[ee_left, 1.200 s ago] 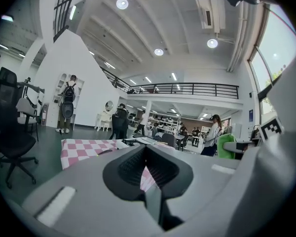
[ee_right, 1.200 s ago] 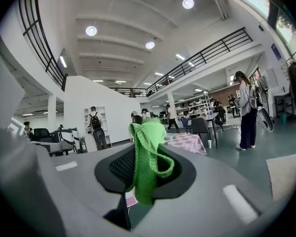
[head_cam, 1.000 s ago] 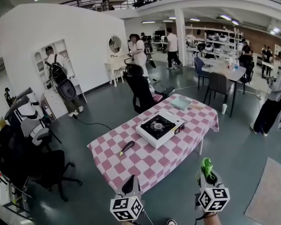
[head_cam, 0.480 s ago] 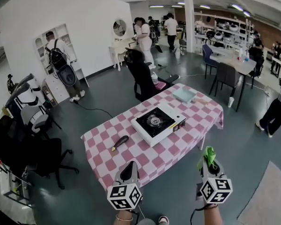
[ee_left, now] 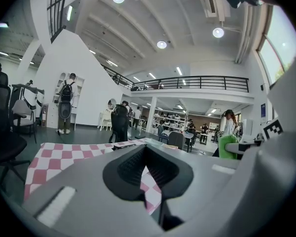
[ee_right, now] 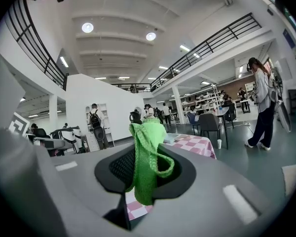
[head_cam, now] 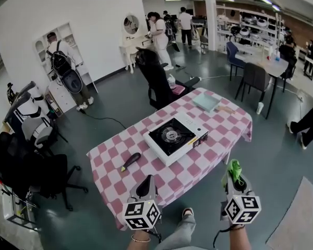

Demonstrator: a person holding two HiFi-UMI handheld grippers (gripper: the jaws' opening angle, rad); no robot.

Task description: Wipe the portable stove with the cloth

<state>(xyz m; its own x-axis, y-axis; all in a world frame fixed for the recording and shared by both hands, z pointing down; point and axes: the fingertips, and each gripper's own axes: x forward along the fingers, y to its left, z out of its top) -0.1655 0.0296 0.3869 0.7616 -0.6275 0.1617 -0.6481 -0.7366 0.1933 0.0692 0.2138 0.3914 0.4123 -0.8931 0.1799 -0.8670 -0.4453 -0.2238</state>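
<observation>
The portable stove [head_cam: 171, 137], white with a black top and a round burner, sits in the middle of a table with a pink-and-white checked cloth [head_cam: 203, 160]. My right gripper [head_cam: 233, 175] is shut on a bright green cloth [head_cam: 233, 169] [ee_right: 147, 157], held in the air off the table's near right corner. The green cloth sticks up from between the jaws and droops over them. My left gripper [head_cam: 145, 185] hangs over the table's near edge, jaws shut and empty [ee_left: 147, 167]. Both grippers are well short of the stove.
A black-handled tool [head_cam: 130, 162] lies on the table left of the stove. A pale green flat thing [head_cam: 206, 102] rests at the far end. A black office chair [head_cam: 156, 82] stands behind the table, more chairs [head_cam: 26, 165] at left. People stand at the back.
The view has moved closer to the table and tilted down. Both grippers now sit nearer the table's near edge, the cloth still held. A leg of the person now shows below.
</observation>
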